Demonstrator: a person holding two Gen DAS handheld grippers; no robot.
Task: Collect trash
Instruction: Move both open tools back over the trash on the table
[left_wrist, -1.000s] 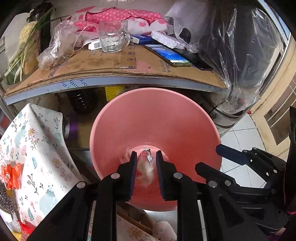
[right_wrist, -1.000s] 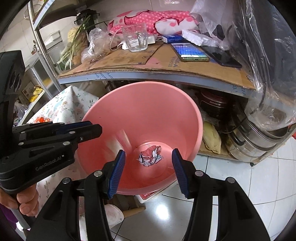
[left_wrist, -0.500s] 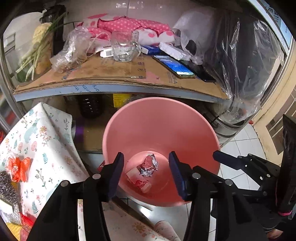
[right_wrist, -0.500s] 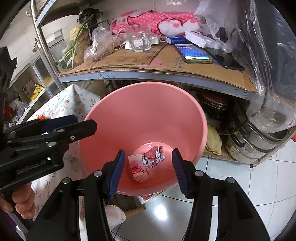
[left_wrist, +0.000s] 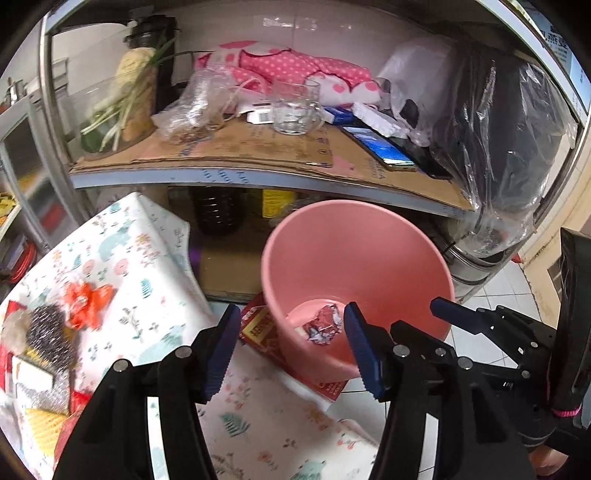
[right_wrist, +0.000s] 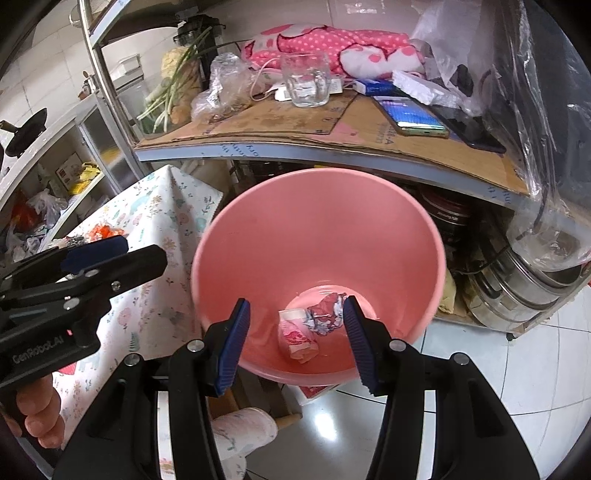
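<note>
Pulling left gripper (left_wrist: 288, 347) back, jaws wide, empty; we are seeing pink wrapper (right_wrist: 298, 339) dropped in bucket (right_wrist: 258, 236); right gripper (right_wrist: 295, 339) jaws wide; orange scrap (left_wrist: 85, 300) remaining on worktop (left_wrist: 155, 266).

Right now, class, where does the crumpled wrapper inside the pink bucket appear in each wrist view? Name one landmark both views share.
Left wrist view: the crumpled wrapper lies low, right of centre, on the floor of the pink bucket.
Right wrist view: it lies low, right of centre, beside a pink packet.
Shared landmark: the glass mug on the cardboard-covered shelf, top centre in both.
</note>
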